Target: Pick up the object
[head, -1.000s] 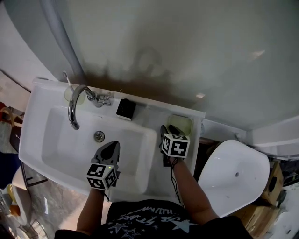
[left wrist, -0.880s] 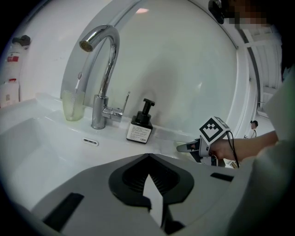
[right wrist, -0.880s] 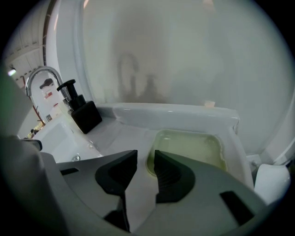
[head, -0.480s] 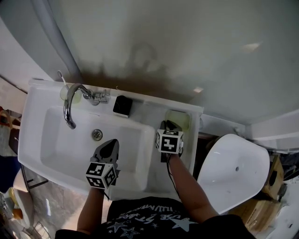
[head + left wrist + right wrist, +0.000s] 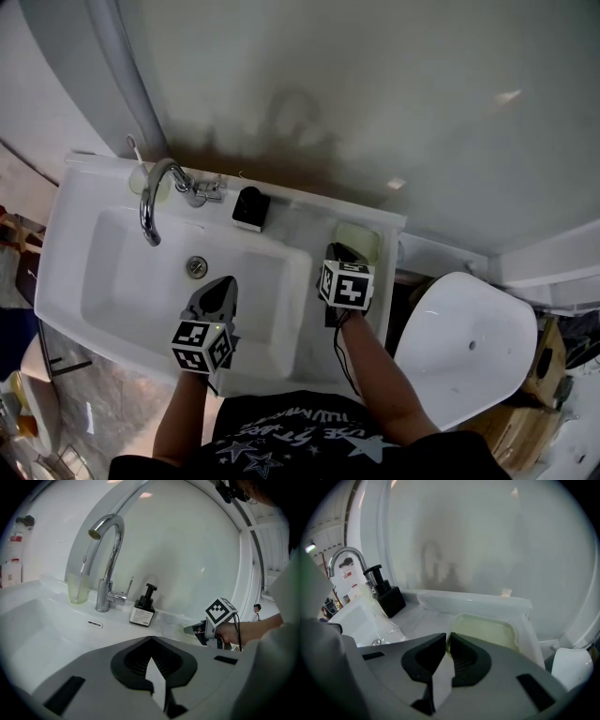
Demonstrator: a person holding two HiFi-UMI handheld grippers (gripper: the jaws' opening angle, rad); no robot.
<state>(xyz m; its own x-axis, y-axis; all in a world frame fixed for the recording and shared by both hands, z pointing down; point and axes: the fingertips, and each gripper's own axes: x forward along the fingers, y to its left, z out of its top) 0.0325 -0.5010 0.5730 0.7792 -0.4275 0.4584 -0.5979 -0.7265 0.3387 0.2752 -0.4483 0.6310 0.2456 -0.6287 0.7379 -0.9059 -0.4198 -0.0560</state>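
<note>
From overhead, the person stands at a white sink (image 5: 70, 220) under a plain grey wall. The left gripper (image 5: 222, 286) hangs over the basin near the drain (image 5: 196, 266). The right gripper (image 5: 339, 251) sits just short of a pale green dish (image 5: 361, 236) on the ledge's back right corner, which I take to be the object. A curved tap (image 5: 150, 199), a tumbler holding a toothbrush (image 5: 146, 180) and a dark pump bottle (image 5: 250, 208) line the back edge, and what looks like a white toilet (image 5: 464, 352) stands to the right. In the left gripper view the jaws are pressed together on nothing, and the bottle and tap are well beyond them. In the right gripper view the jaws are drawn in to a thin slit with nothing between them. The dish lies flat on the ledge just past their tips, apparently untouched. So the pick-up looks barely begun: the approach is made, but spreading the jaws, gripping the rim and lifting are all left to do. The glossy ledge seems wet, so the dish may slide.
</note>
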